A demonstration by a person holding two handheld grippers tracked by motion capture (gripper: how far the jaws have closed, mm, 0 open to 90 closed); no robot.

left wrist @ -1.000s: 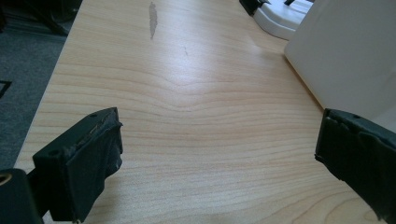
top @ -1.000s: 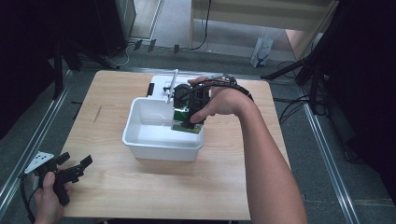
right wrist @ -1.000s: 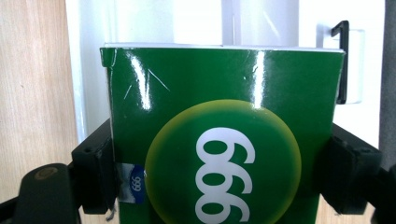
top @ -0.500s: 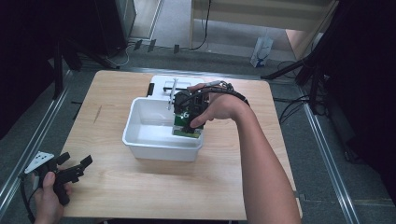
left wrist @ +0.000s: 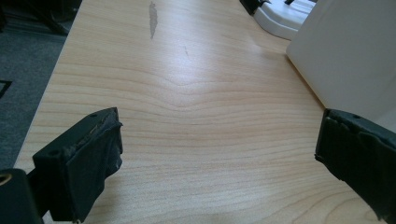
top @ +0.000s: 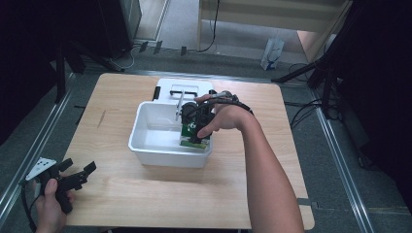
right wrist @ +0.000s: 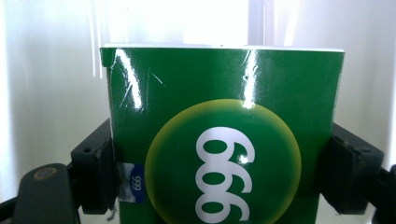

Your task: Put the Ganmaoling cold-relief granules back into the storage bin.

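Left to right, high view first. Lower left corner: left gripper (top: 77, 175) in the person's left hand (top: 51, 204), hanging at the near-left edge of the wooden table (top: 116, 194). Grey three-cornered plate on top of it, cable trailing down off the frame. Jaws spread wide, nothing between them. In the left gripper view its two black pads (left wrist: 88, 163) sit at the far left and far right of the frame with bare wood between; they're above the table, contact unclear.

Centre of the high view: white tub (top: 145, 148) on the table, open top. Just behind it, toward the upper middle of the frame, a white lid (top: 167, 85) lies flat, black handle on top; whether it touches the tub I cannot tell. In the left gripper view, the tub wall takes the upper right corner and the lid edge shows at the top.

Right of centre: right gripper (top: 194, 133) in the person's right hand (top: 221, 116), forearm coming up from the bottom of the frame. It points down into the right end of the tub, clamped on a green box (top: 193, 137). The box is inside the tub, close to the right wall; whether it rests on the bottom is hidden by the hand.

Right gripper view: green box (right wrist: 224, 140) fills the middle, glossy, yellow-green disc with white digits, small blue label at lower left. Jaws narrow, one pad (right wrist: 95, 168) pressed on each side of the box. White tub wall behind, blown out by glare.
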